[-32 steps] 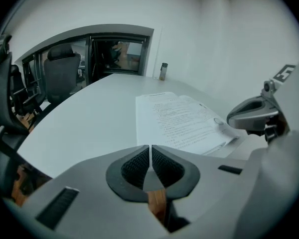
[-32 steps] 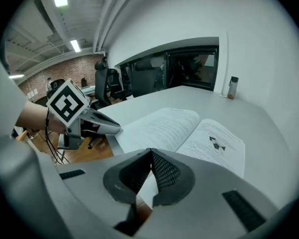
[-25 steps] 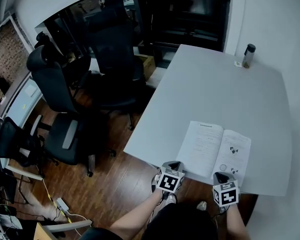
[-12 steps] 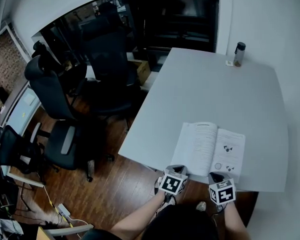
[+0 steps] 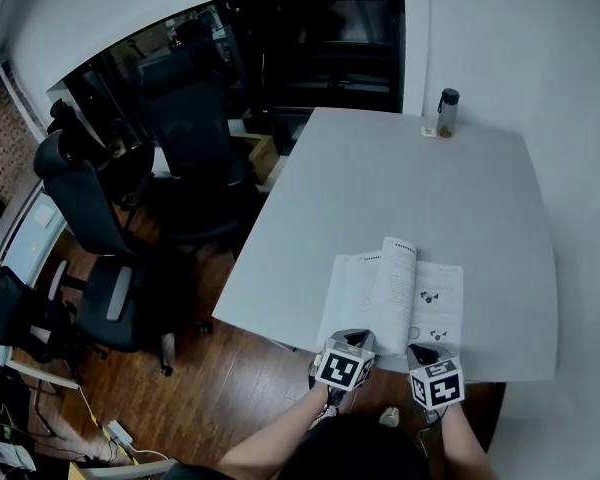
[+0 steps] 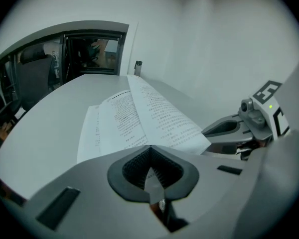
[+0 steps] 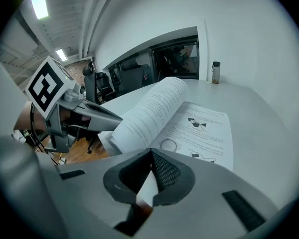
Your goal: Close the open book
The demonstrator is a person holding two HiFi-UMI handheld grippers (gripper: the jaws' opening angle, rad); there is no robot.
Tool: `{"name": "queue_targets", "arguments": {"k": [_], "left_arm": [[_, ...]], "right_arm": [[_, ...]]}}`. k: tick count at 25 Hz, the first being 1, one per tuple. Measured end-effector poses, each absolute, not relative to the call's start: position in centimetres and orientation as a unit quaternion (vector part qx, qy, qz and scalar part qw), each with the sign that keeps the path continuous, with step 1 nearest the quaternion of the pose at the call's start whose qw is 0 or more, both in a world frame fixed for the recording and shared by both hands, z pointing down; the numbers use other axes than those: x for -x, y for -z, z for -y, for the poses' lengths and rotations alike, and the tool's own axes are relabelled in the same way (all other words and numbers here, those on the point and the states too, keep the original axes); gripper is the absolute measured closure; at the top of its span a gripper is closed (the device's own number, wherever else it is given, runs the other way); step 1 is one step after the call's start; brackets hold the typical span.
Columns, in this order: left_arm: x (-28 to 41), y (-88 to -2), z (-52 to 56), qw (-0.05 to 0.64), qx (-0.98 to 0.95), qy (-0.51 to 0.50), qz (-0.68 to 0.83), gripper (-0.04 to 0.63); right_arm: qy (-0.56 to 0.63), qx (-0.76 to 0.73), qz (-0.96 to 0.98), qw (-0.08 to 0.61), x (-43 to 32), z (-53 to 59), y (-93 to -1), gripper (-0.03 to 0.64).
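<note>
Book (image 5: pixel 395 293) at table (image 5: pixel 380 178) near edge (bottle (image 5: pixel 446 113) far corner).

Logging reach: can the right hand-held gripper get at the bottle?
Probably not: the bottle stands at the far edge of the table while the right hand-held gripper hovers at its near edge.

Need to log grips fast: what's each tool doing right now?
Left tool: closed, apparently pinching the lifted page at its near edge.
Right tool: closed, nothing visibly held.

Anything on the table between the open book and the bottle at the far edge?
Only bare table top between book and bottle, as the head view shows; a small item sits right beside the bottle.
</note>
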State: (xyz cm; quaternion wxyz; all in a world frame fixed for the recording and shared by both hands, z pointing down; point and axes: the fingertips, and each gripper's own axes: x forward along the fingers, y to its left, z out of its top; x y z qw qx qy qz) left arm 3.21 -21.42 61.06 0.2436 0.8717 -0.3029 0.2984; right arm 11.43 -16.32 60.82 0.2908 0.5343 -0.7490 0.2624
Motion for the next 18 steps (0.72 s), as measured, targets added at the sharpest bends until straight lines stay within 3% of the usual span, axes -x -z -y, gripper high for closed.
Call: {"name": "queue_targets", "arguments": {"k": [18], "left_arm": [[-16.8,-55.1,19.2,0.187,-0.926,-0.25,0.212,0.591]], "right_arm": [[-0.212,-0.636,0.711,0.213,-22.3,15.3,-52.6,0.611]]}}
